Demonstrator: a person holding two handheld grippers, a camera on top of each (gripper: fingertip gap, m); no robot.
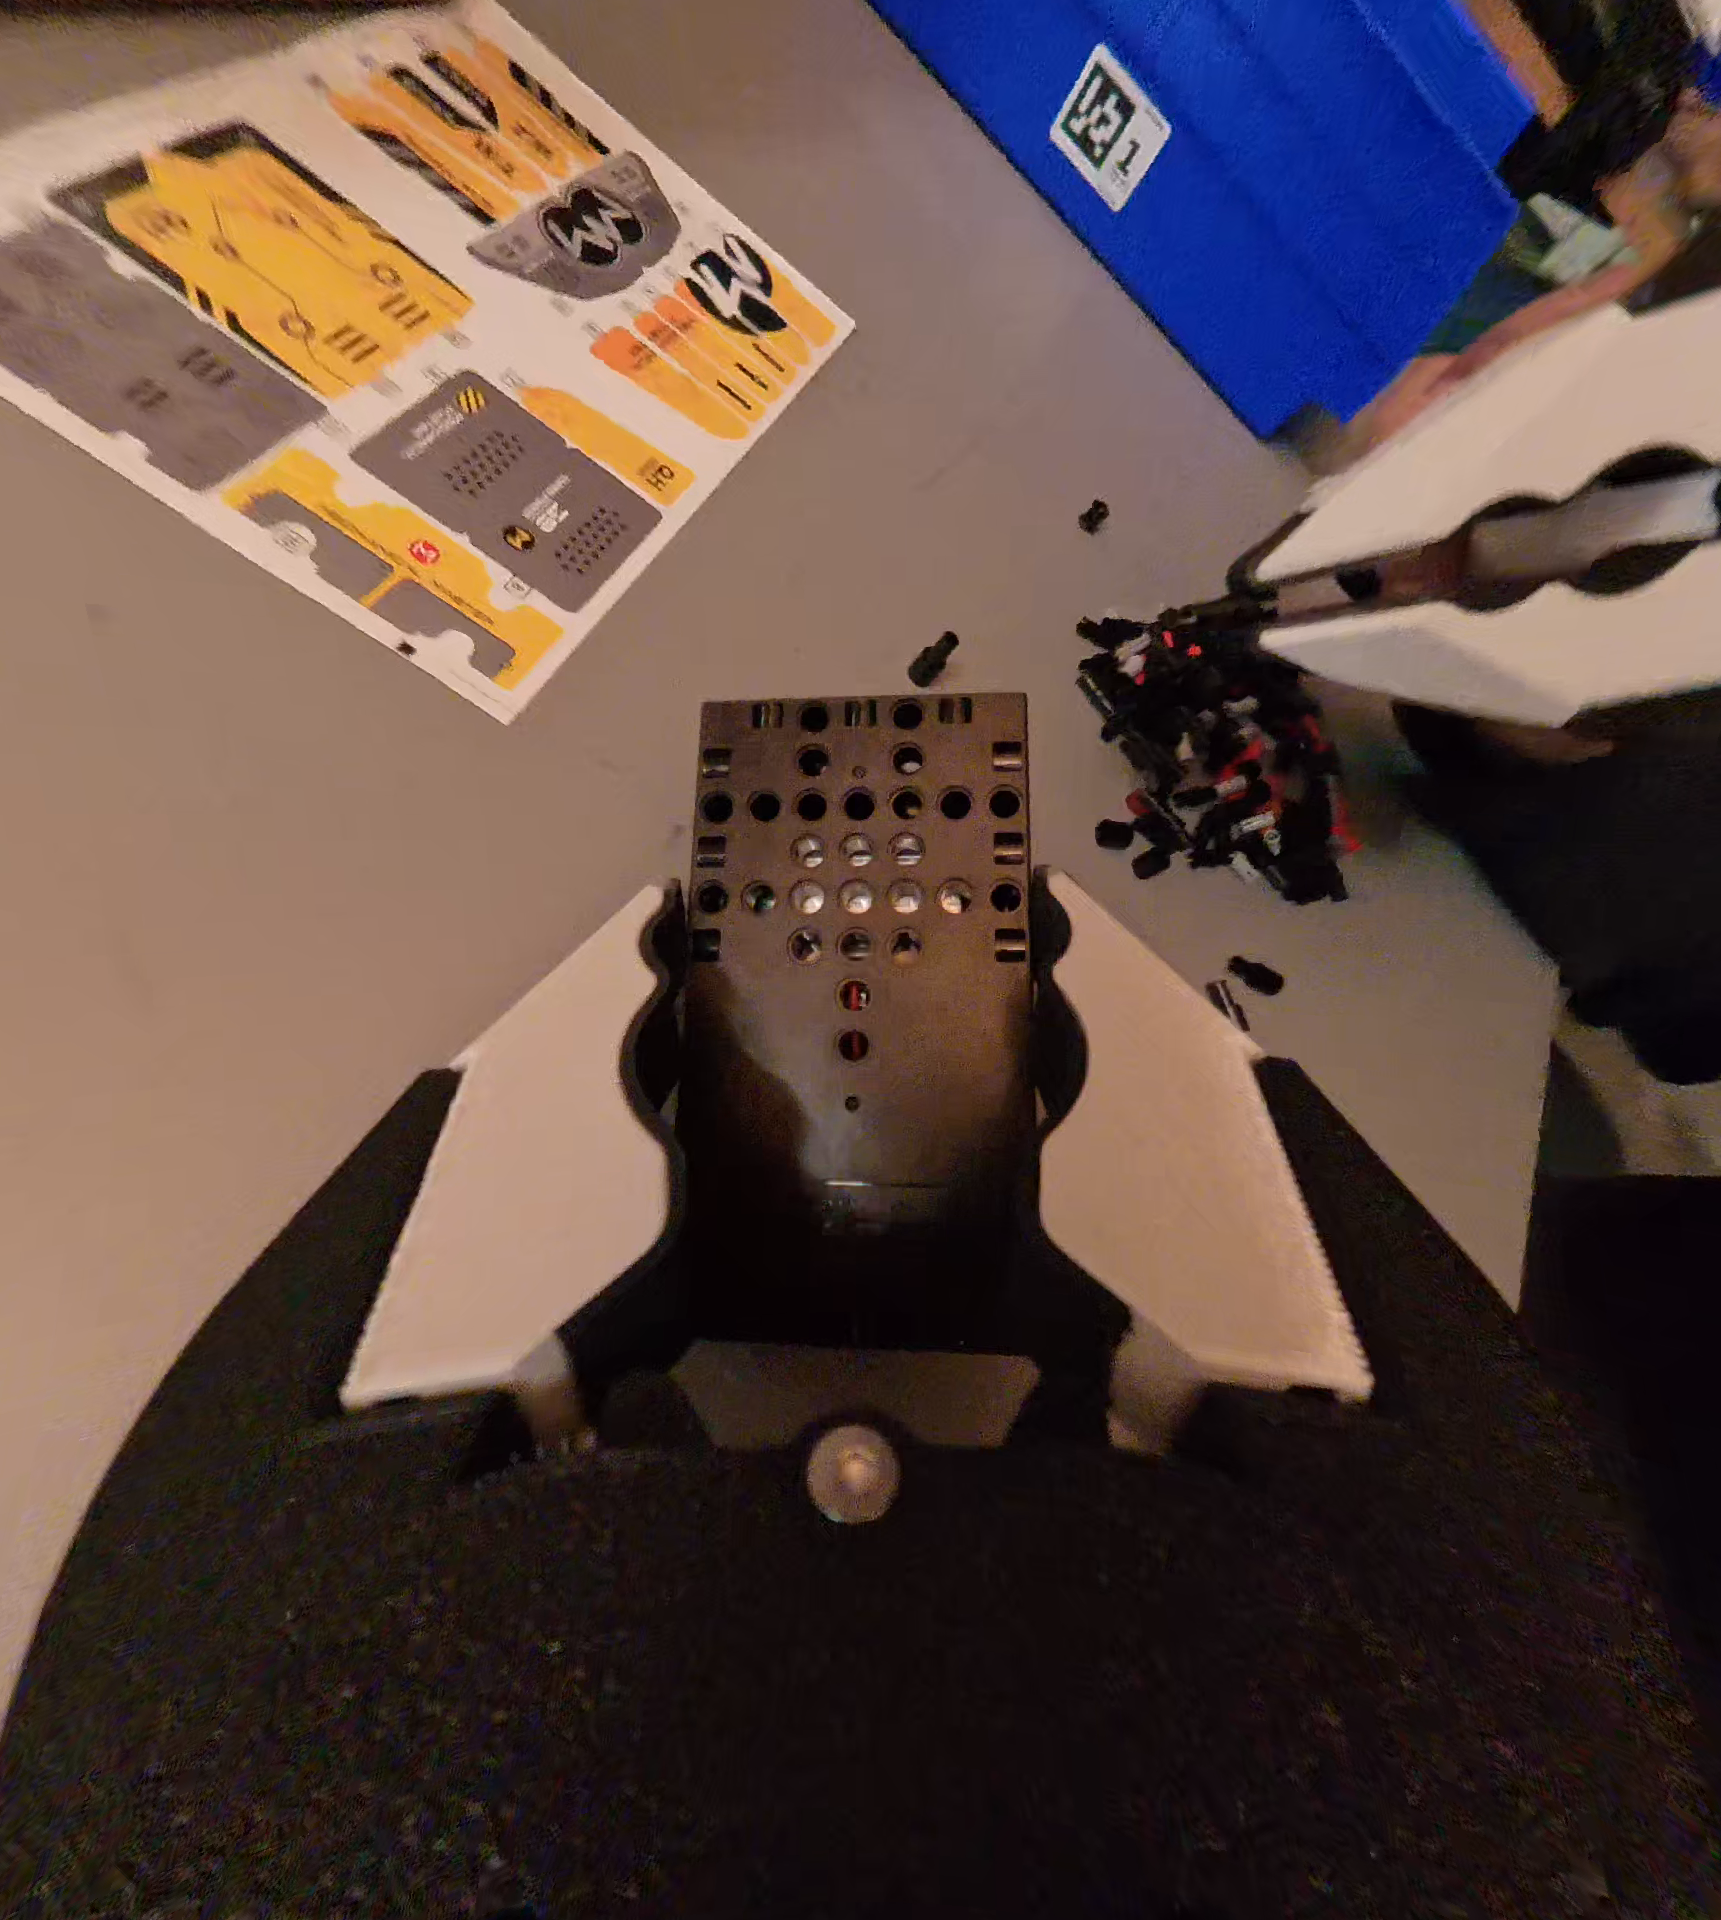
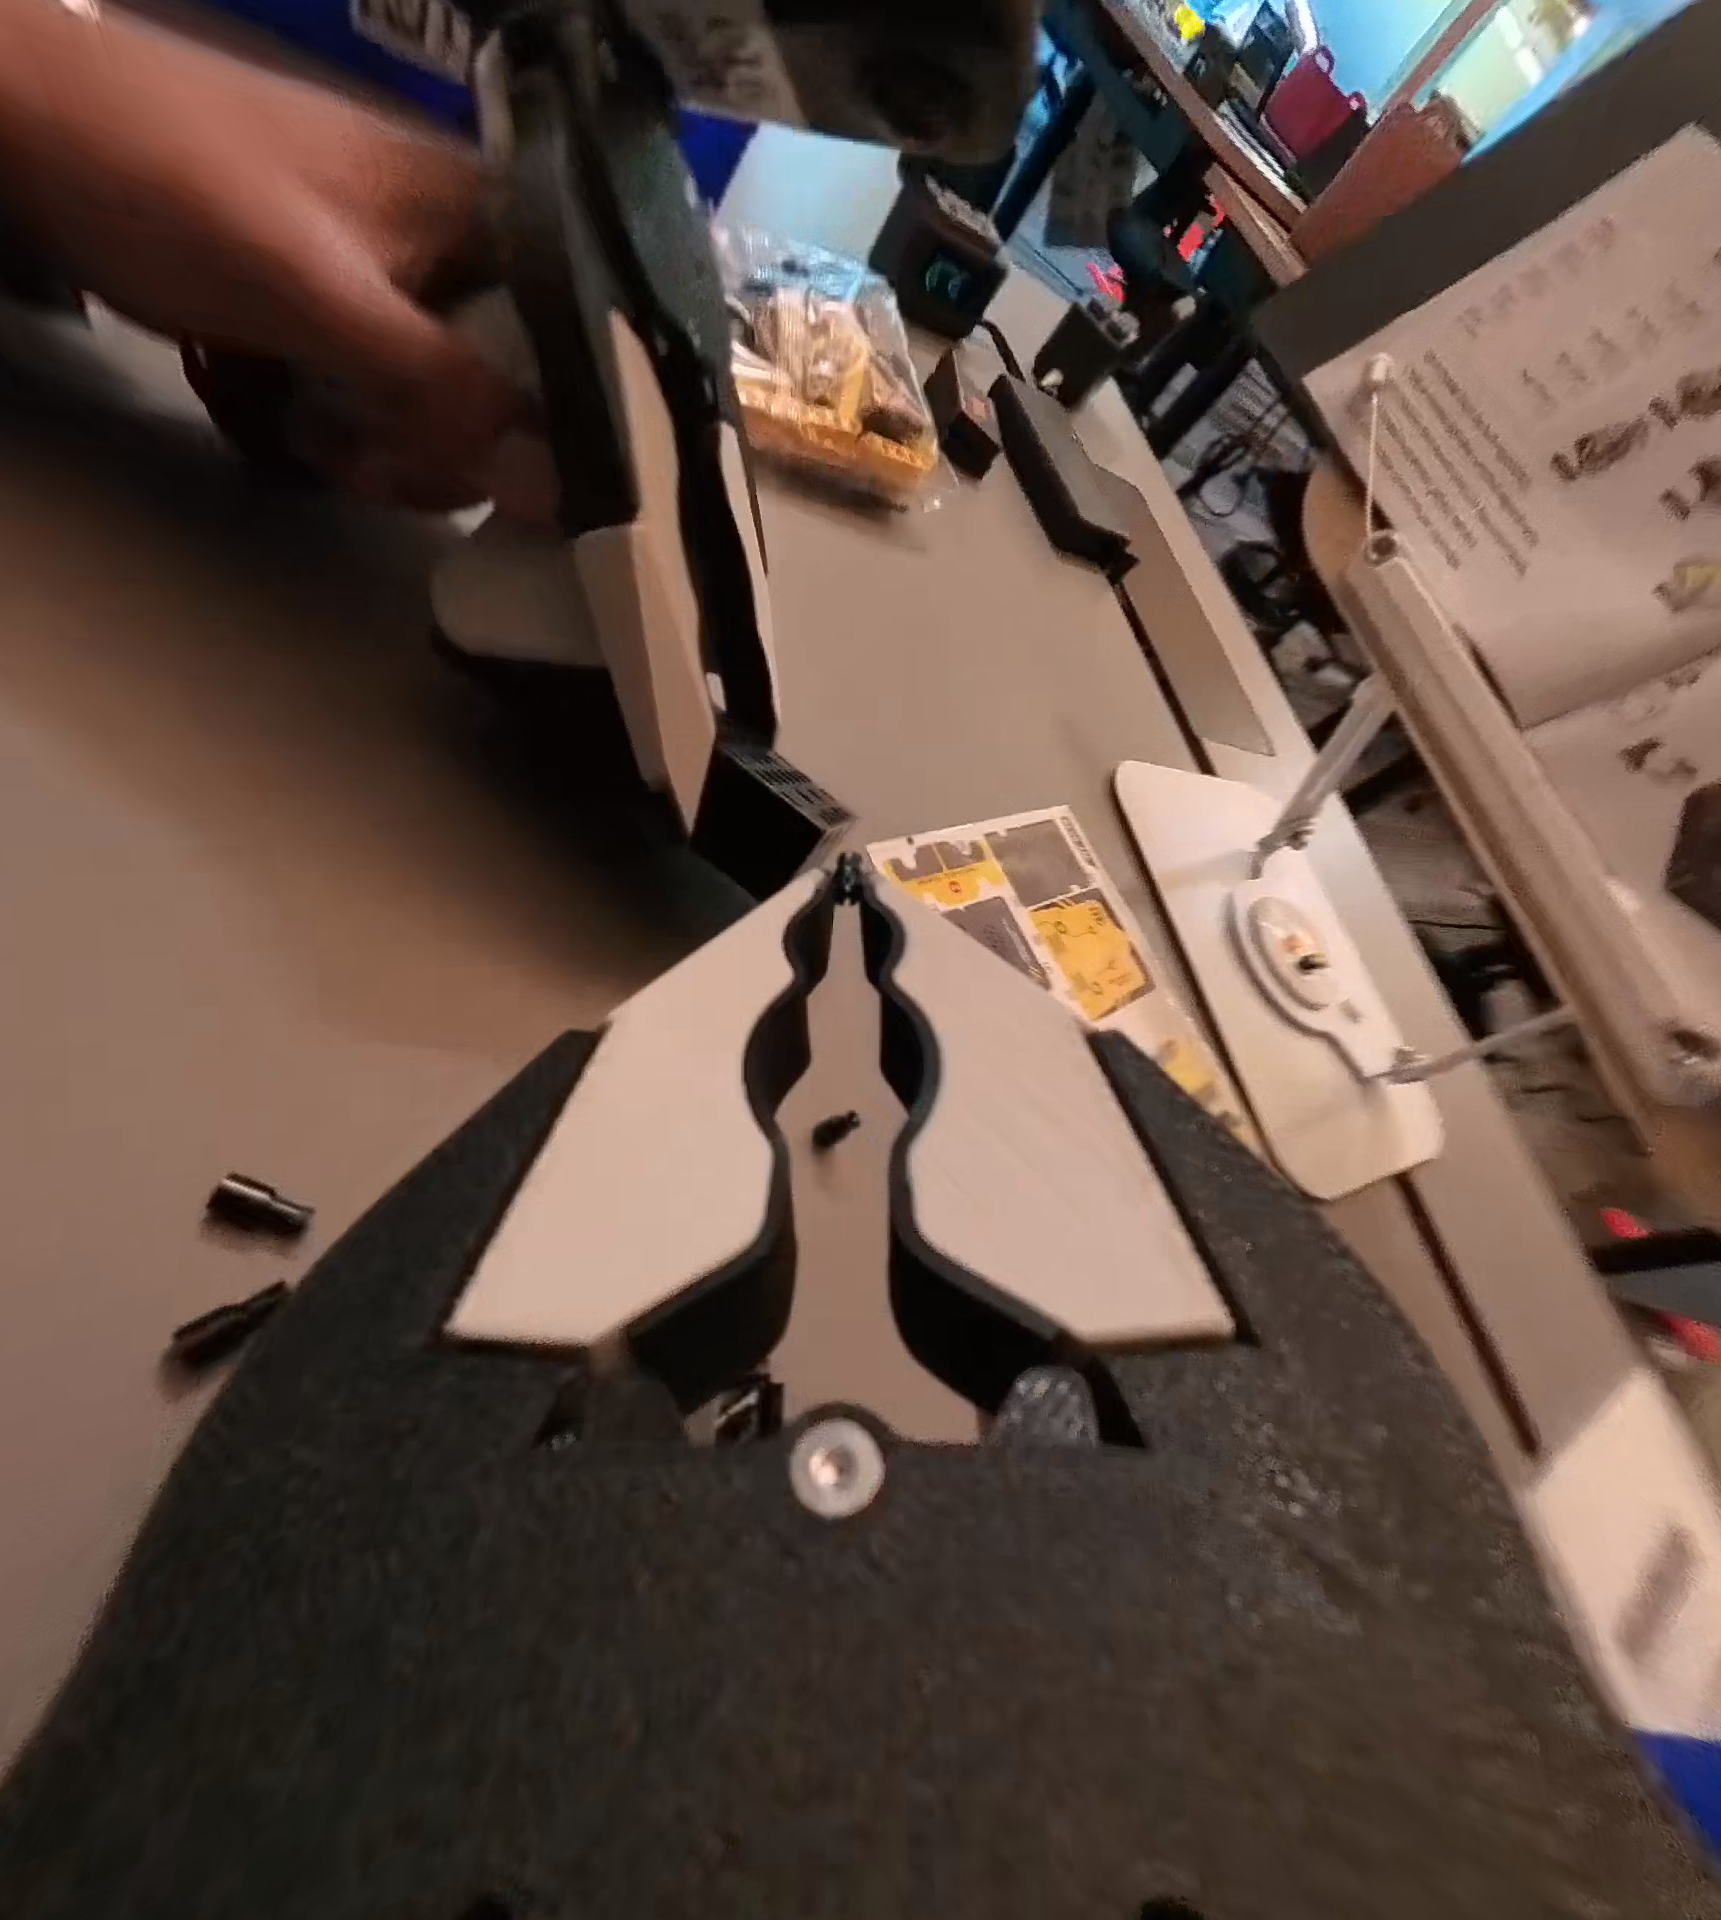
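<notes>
Perforated black plastic block [image 1: 856, 935], a flat rectangular piece riddled with round holes, sits clamped between the two white fingers of the left gripper [image 1: 856, 914] in the lower middle of the left wrist view; the pads press its long side edges about halfway up, so its far end juts well past the fingertips and its holed face stays turned up toward the camera, which I take to be why it is gripped by the sides. Just beyond its far end a loose black peg [image 1: 934, 657] lies on the grey tabletop [image 1: 212, 935]. To the right of centre a heap of small black and red connector pins [image 1: 1220, 758] is piled on the table, and the right gripper [image 1: 1240, 608] reaches down to its top edge from the right. In the right wrist view that gripper's fingers are drawn almost together, nipping a tiny black pin [image 2: 850, 873] at their very tips. Farther off, at upper left, a yellow and grey sticker sheet [image 1: 316, 332] lies flat, and a blue plastic bin [image 1: 1303, 208] stands at the top right.
</notes>
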